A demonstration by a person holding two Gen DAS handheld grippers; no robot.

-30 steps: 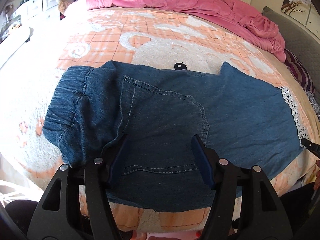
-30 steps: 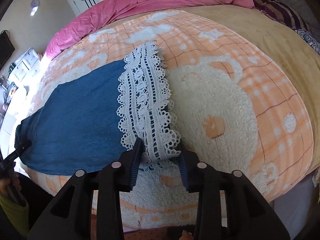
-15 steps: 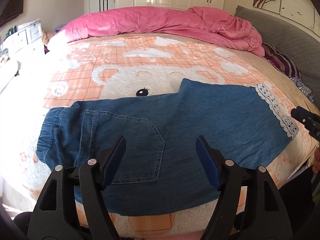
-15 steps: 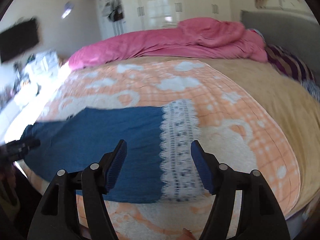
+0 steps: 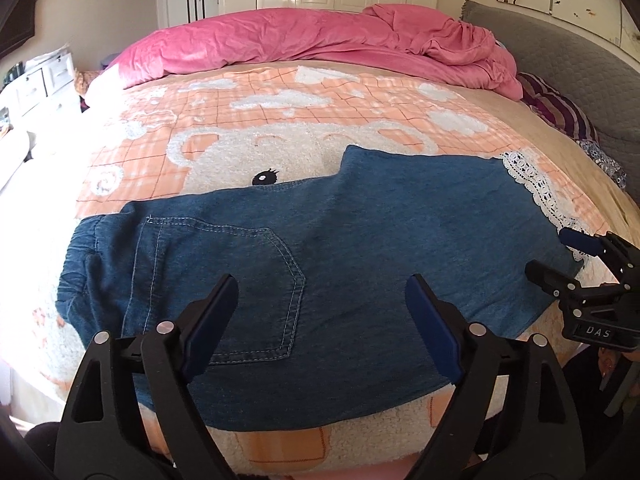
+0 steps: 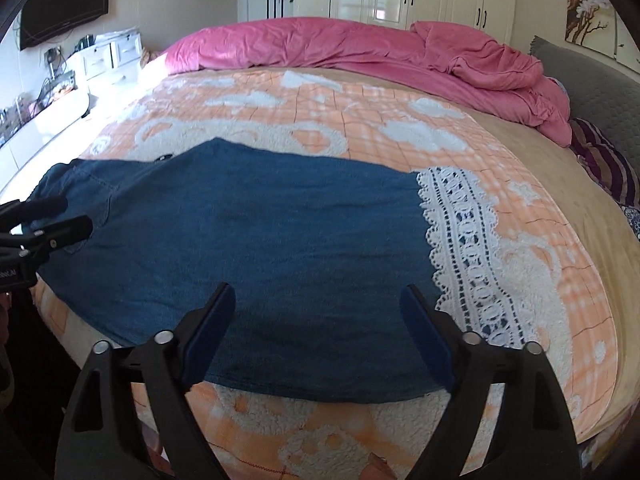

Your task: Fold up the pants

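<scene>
both tools angled down over pants (image 5: 320, 248), left tool (image 5: 320, 320) and right tool (image 6: 316, 320) just spread apart, nothing gripped

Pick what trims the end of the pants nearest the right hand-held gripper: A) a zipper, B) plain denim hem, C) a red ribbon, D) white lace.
D: a band of white lace edges the end of the denim pants, beside the open right hand-held gripper.

Pants (image 5: 340, 248) lie on blanket (image 5: 280, 104); duvet (image 5: 320, 36) behind.
</scene>
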